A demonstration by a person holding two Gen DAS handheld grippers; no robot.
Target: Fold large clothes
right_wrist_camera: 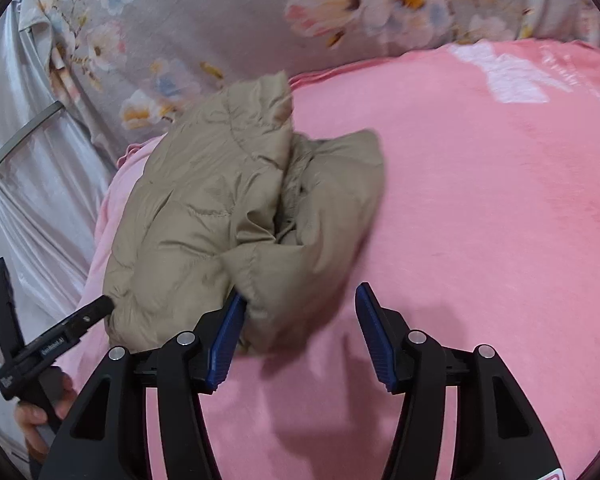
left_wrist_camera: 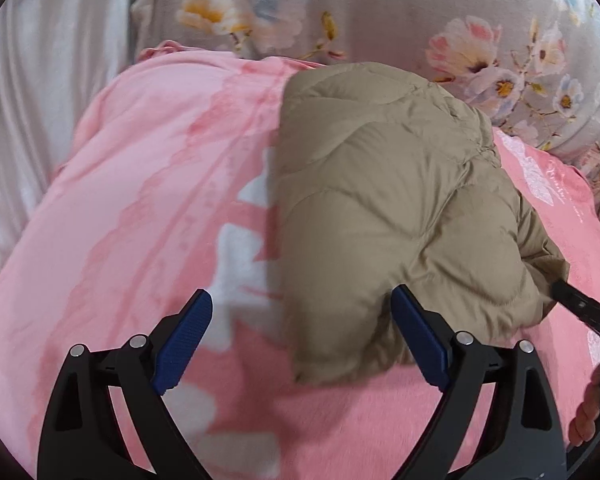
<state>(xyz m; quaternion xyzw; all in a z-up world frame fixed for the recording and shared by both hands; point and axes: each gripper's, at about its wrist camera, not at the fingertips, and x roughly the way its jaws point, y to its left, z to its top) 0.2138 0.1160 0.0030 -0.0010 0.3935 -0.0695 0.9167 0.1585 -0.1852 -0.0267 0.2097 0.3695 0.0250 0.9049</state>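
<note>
Left gripper point(left_wrist_camera: 302, 336) released, jaws wide, nothing between them. Right gripper point(right_wrist_camera: 300, 334) also let go; its left pad just touches the jacket's near corner. Tan puffer jacket point(left_wrist_camera: 384, 208) sits folded mid-frame on pink blanket point(left_wrist_camera: 140, 200). Risk: puffy fill may spring the bundle open, or that pad snags the corner on pulling away.

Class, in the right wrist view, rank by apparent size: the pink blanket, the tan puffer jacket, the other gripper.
1. pink blanket, fills most of the view.
2. tan puffer jacket, folded into a bundle.
3. left gripper, only partly in view, so its rank is unsure.
</note>
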